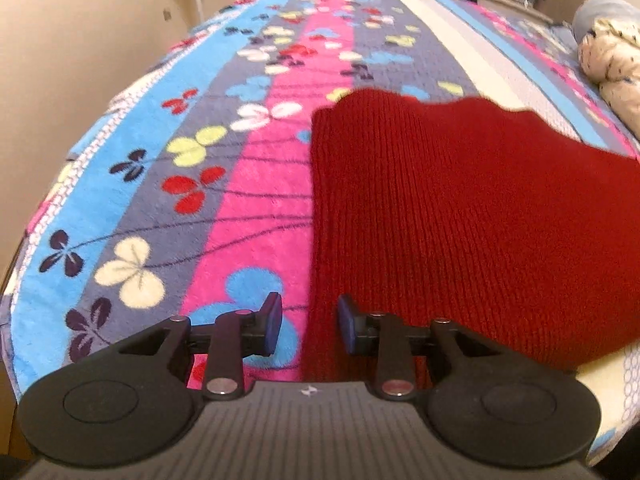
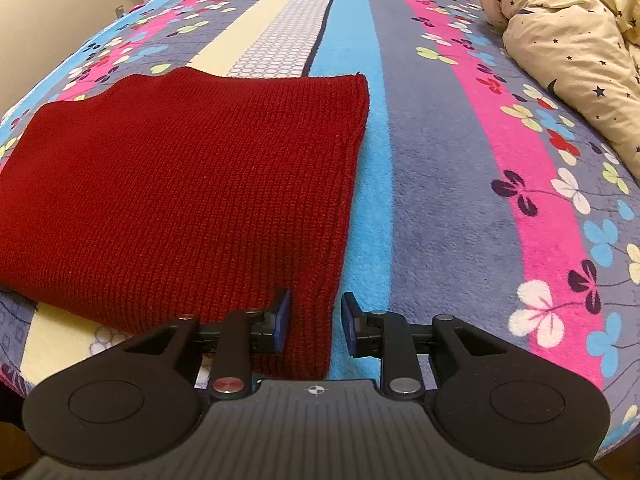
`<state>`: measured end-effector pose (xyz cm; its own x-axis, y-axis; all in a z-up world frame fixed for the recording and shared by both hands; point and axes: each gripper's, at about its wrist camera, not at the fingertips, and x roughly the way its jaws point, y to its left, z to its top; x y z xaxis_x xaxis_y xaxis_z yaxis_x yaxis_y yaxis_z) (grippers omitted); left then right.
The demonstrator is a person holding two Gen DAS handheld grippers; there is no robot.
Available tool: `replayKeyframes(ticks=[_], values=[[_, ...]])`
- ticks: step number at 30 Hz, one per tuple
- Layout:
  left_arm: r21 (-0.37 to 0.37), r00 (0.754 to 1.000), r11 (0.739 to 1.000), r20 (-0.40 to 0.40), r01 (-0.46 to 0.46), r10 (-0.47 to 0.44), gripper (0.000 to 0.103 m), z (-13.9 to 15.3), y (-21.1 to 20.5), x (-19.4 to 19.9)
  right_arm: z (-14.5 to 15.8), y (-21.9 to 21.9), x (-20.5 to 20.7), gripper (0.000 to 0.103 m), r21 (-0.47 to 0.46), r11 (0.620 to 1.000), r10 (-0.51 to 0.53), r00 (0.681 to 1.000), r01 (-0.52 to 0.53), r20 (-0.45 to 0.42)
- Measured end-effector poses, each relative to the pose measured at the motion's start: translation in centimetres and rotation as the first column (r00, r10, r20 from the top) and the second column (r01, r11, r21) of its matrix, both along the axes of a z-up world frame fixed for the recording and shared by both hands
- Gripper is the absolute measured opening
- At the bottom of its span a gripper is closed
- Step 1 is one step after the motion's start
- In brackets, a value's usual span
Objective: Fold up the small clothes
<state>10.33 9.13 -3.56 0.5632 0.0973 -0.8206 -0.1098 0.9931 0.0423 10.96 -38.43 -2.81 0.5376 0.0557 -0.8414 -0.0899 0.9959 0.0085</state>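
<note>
Presently a red knit garment (image 1: pixel 460 216) is lying flat on the floral blanket (image 1: pixel 248 184). Left hand-held gripper (image 1: pixel 310 326) is hovering at the garment's near left corner, right hand-held gripper (image 2: pixel 316 324) at its near right corner; both are standing spread, pinching nothing. A star-print quilt (image 2: pixel 568 52) is sitting well beyond the garment's right edge.

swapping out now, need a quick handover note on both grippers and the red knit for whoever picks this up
Left gripper: open, astride the red knit's near left edge, pads not pressing it.
Right gripper: open, the knit's near right edge between its pads, not clamped.
The knit lies flat on the floral blanket, looking folded into a tidy rectangle. A star-print quilt is bunched at far right.
Done: this fold looks laid down and released.
Left: likely one more fold, or put it aside.
</note>
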Motion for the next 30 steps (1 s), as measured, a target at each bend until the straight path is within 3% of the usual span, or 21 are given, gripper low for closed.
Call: replayKeyframes(ticks=[9,12,15,21,30], values=[[-0.038,0.989,0.999,0.140,-0.039,0.044,0.036,2.5,-0.4,-1.6,1.9,-1.1,-0.4,0.036,0.016,0.997,-0.071,0.990,0.069,0.121],[-0.041,0.986,0.999,0.162,-0.028,0.034,0.036,2.8,-0.8,-1.9,1.1,-1.3,0.0,0.036,0.000,0.998,-0.068,0.994,0.069,0.082],[-0.038,0.987,0.999,0.161,-0.009,0.015,0.036,2.7,-1.3,-2.1,-0.1,-0.3,0.4,0.036,-0.070,0.997,-0.024,0.999,0.025,0.022],[-0.042,0.986,0.999,0.166,0.020,-0.013,0.036,2.5,-2.0,-2.8,0.1,0.2,0.1,0.037,-0.086,0.996,-0.023,0.999,0.026,0.033],[-0.048,0.985,0.996,0.161,0.070,-0.061,0.036,2.1,-3.6,-3.5,1.7,-0.1,-0.3,0.042,-0.134,0.989,-0.044,0.985,0.067,0.167]])
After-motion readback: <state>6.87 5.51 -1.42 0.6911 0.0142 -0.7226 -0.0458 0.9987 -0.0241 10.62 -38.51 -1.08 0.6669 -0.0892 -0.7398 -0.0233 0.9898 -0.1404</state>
